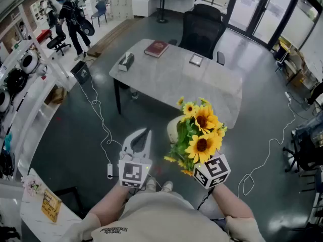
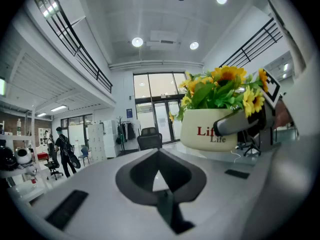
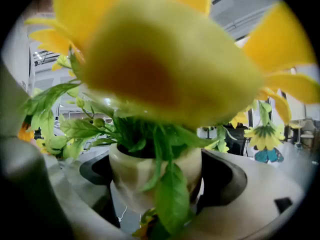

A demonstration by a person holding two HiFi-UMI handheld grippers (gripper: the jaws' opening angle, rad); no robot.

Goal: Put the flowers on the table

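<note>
At 6 o'clock of the head view, above dark floor and just short of the grey table's [image 1: 166, 79] near edge: sunflowers [image 1: 203, 133] in a cream pot [image 1: 173, 129], held in the air, not resting on the tabletop. Gripped by the right gripper [image 3: 156, 183], jaws spread wide and pressing the pot's round belly from 3 and 9 o'clock. At 7 o'clock, the left gripper [image 1: 145, 134], jaws pressed together at the tips, holding nothing.

Only in the head view: the tabletop's load, with a red book [image 1: 157, 48] at 11 o'clock, a tissue box [image 1: 126, 61] at 9 o'clock and a small flat square item [image 1: 196, 60] at 1 o'clock, plus a black office chair [image 1: 202, 32] beyond at 12 o'clock. Hides most of the pot under the blooms, though. Only in the left gripper view: the pot's side at 2 o'clock, red and grey "Life" lettering on it, and one right-gripper jaw laid across that side. Only in the right gripper view: the pot's dark mouth, leaves spilling over the rim, one huge blurred bloom filling 12 o'clock.

Seen from the left gripper view, stands upright: long axis vertical, mouth and blooms toward 12 o'clock, base toward 6. In the head view, turns its flower faces up toward the camera, with the pot peeking out at 10 o'clock of the bouquet.
</note>
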